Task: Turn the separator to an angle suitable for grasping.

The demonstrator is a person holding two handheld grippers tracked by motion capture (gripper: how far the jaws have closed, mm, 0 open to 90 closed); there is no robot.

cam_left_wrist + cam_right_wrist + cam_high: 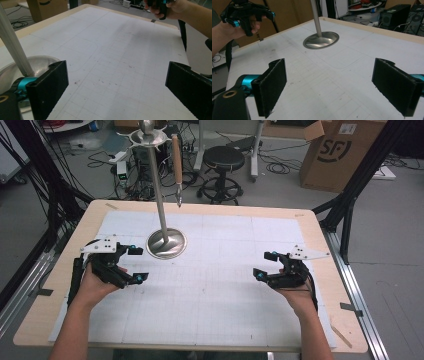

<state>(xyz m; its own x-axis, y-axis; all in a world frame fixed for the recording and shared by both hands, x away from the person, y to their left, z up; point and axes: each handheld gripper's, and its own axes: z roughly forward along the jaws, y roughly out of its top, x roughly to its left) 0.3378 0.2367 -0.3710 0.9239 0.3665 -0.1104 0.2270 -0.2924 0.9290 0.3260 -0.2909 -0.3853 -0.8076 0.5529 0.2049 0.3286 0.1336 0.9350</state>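
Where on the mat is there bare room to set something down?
Free: the wide grid mat between the left gripper and right gripper, and the far right stretch beyond the right gripper. Crowded: the far left, where the metal stand's base sits close by the left gripper.

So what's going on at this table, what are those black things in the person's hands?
A person sits at a table covered with a gridded white sheet, holding a two-jaw gripper in each hand. The left gripper and the right gripper both hover open above the sheet, gripping nothing. Near the left one stands a metal stand with a round base and a tall pole; a wooden-handled tool hangs from its top. Nothing is being handled yet.
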